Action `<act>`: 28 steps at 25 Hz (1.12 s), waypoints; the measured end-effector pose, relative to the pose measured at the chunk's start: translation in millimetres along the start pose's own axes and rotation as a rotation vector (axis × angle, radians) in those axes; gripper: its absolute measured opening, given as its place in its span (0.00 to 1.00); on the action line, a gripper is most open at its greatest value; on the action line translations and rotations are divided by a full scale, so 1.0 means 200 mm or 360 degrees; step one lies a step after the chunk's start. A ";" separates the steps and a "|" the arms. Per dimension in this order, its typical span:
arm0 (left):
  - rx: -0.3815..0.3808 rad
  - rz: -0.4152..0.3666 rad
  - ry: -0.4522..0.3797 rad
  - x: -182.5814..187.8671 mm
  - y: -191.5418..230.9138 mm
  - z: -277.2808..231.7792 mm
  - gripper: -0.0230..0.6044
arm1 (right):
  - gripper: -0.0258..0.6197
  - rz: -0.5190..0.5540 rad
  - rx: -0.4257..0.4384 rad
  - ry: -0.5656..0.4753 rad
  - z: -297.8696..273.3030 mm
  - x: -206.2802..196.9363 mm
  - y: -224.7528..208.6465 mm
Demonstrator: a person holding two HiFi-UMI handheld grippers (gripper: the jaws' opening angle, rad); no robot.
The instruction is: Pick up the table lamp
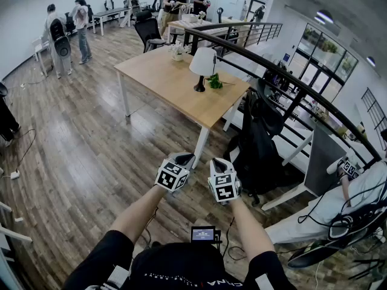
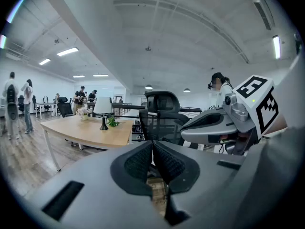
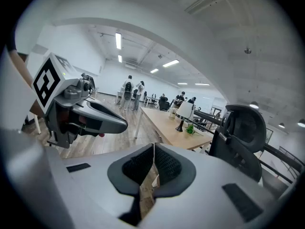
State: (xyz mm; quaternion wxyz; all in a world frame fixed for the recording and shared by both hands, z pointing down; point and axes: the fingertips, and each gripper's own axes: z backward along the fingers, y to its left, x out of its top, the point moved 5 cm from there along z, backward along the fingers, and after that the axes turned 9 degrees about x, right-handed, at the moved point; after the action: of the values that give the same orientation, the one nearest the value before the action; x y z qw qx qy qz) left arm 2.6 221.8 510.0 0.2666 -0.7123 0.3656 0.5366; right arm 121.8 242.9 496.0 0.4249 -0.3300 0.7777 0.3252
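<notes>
Table lamp [image 1: 202, 67] stands upright, stem vertical, on the wooden counter [image 1: 158, 77], well ahead of both tongs and roughly midway between their lines. Left tongs [image 1: 183, 159] and right tongs [image 1: 220, 162] sit side by side, each pressed shut on nothing. A black office chair [image 1: 257, 141] crowds the right-hand approach, and a small green plant [image 1: 214, 81] sits just beside the lamp's base.

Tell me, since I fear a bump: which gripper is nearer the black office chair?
Right. The right gripper is just left of the black office chair; the left gripper is farther left, beyond it.
</notes>
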 end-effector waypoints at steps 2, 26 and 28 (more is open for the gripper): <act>0.0001 -0.0028 0.0007 -0.01 0.01 0.01 0.07 | 0.09 -0.0020 0.0014 0.0025 -0.01 -0.02 0.01; 0.0034 0.0034 -0.0013 -0.04 0.08 0.06 0.07 | 0.09 -0.0143 0.0118 0.0007 -0.03 -0.05 0.04; 0.0019 0.0029 -0.0005 -0.05 0.07 0.04 0.07 | 0.09 -0.0156 0.0114 0.0012 -0.04 -0.06 0.02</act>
State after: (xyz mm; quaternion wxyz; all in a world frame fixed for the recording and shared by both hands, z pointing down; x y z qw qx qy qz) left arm -15.4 222.6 517.2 0.2665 -0.7065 0.3749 0.5379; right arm 119.2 242.2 510.8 0.4490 -0.3535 0.7733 0.2746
